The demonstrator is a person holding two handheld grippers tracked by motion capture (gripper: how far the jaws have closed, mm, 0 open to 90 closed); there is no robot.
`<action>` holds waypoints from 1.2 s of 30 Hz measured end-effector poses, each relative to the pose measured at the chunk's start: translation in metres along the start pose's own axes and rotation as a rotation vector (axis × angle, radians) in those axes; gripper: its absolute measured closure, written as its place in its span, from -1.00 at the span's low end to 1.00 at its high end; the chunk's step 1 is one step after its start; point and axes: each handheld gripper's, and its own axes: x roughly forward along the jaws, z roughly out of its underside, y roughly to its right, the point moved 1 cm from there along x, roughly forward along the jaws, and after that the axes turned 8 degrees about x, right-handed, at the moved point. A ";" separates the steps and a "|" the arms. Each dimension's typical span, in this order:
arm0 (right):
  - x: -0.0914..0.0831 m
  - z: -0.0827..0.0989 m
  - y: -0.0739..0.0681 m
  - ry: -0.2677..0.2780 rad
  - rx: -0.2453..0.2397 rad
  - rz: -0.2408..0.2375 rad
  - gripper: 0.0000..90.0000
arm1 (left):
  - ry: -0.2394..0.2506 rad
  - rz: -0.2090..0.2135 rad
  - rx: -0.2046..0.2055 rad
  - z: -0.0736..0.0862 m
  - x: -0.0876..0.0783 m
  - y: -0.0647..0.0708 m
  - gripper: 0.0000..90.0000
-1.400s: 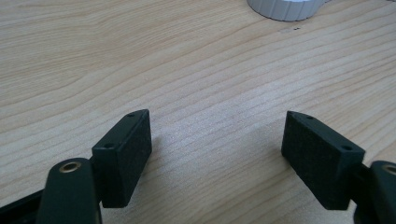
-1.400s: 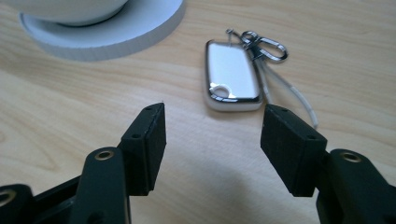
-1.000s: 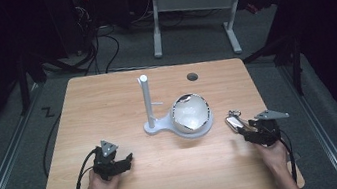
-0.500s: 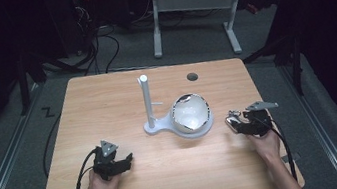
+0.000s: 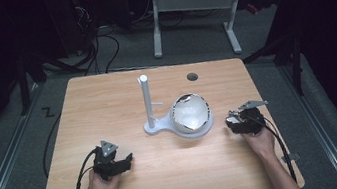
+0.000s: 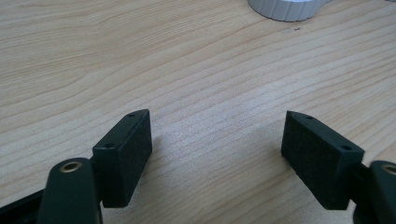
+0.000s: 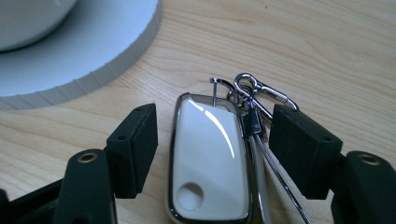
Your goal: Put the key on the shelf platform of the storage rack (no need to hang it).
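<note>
Lab or test room, dimly lit. Light wood table (image 5: 107, 103) on grey carpet (image 5: 8, 149); floor rail (image 5: 1, 175) alongside. Loose black cables (image 5: 97, 39) run to dark equipment behind. White-legged adjustable desk (image 5: 191, 5) at rear. Tape marks on floor (image 5: 47, 111).

Dim room; grey floor (image 5: 10, 163), white-legged desk (image 5: 194, 7) behind, cables (image 5: 98, 44).
</note>
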 end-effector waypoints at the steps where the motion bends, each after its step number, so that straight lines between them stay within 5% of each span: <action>1: 0.001 0.000 0.001 -0.008 0.002 -0.002 -0.26 | 0.000 0.000 0.000 0.000 0.000 0.000 -0.45; 19: 0.002 0.004 0.001 -0.054 0.002 -0.032 -0.06 | 0.000 0.000 0.000 0.000 0.000 0.000 -0.45; 36: -0.003 0.009 0.001 -0.040 0.008 -0.055 -0.04 | 0.001 0.000 -0.001 0.000 0.000 0.000 -0.45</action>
